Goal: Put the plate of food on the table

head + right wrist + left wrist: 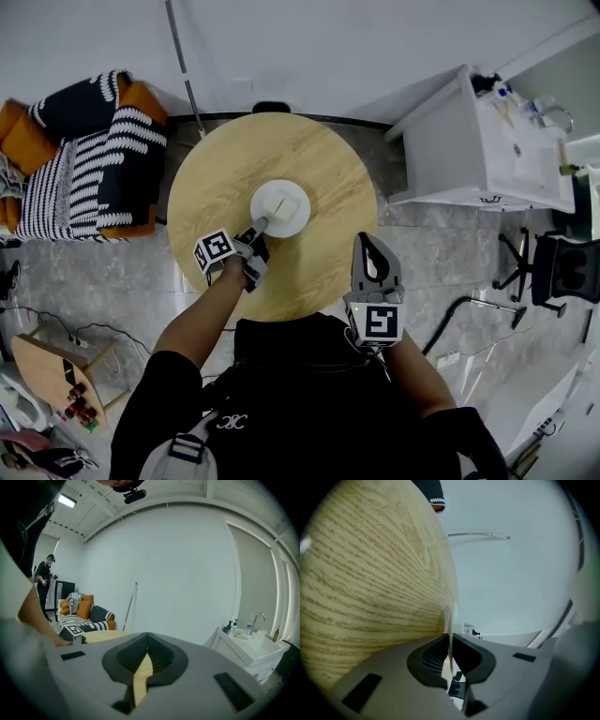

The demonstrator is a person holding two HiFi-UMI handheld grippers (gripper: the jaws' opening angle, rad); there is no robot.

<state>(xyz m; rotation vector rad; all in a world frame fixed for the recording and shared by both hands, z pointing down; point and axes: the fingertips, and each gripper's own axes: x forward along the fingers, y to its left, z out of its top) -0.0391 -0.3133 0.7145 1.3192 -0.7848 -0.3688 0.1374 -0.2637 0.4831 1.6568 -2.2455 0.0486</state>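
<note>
A white plate (pixel 292 220) carrying pale food cubes (pixel 281 203) rests near the middle of the round wooden table (pixel 225 169). My left gripper (pixel 260 226) is shut on the plate's near-left rim. In the left gripper view the thin plate rim (pixel 451 620) runs edge-on between the jaws of the left gripper (pixel 450 641), with the tabletop (pixel 370 583) to the left. My right gripper (pixel 371 240) hovers over the table's near-right edge, shut and holding nothing. In its own view the right gripper (pixel 147 649) has its jaws meeting at the tip.
A sofa with striped and orange cushions (pixel 84 150) stands left of the table. A white sink cabinet (pixel 478 150) and a black office chair (pixel 562 267) are to the right. A pole (pixel 183 66) leans behind the table. A person (pixel 44 581) stands far off.
</note>
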